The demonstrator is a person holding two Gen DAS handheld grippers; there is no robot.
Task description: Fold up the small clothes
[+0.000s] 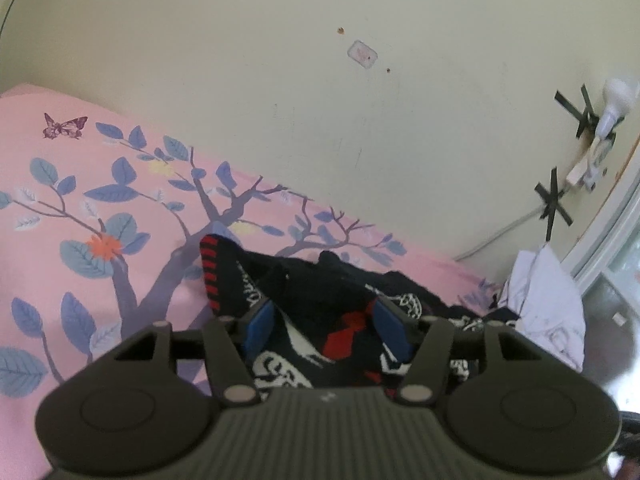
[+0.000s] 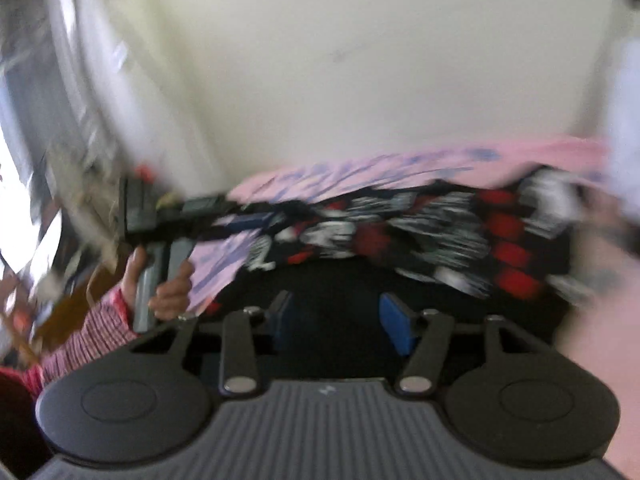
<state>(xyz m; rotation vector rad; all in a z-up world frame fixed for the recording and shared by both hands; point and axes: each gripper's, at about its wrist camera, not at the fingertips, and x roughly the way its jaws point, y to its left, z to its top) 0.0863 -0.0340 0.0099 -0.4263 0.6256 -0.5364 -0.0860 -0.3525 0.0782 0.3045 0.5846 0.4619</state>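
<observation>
A black garment (image 1: 304,280) with white skull prints and red marks lies crumpled on a pink sheet (image 1: 100,200) printed with a blue tree. My left gripper (image 1: 324,326) is open just over it, and a ridge of the cloth lies loose between the blue pads (image 1: 260,328). The right wrist view is badly blurred. There my right gripper (image 2: 340,320) stands open above a dark part of the same garment (image 2: 420,232), its pads apart and not pressing on it. The left gripper (image 2: 248,220) also shows at the garment's left end, held by a hand (image 2: 168,288).
A cream wall (image 1: 320,120) rises right behind the bed. White crumpled cloth (image 1: 548,300) is piled at the right end. A bulb (image 1: 612,100) and cable are taped to the wall near a window frame (image 1: 616,240). A red-checked sleeve (image 2: 92,336) reaches in at the left.
</observation>
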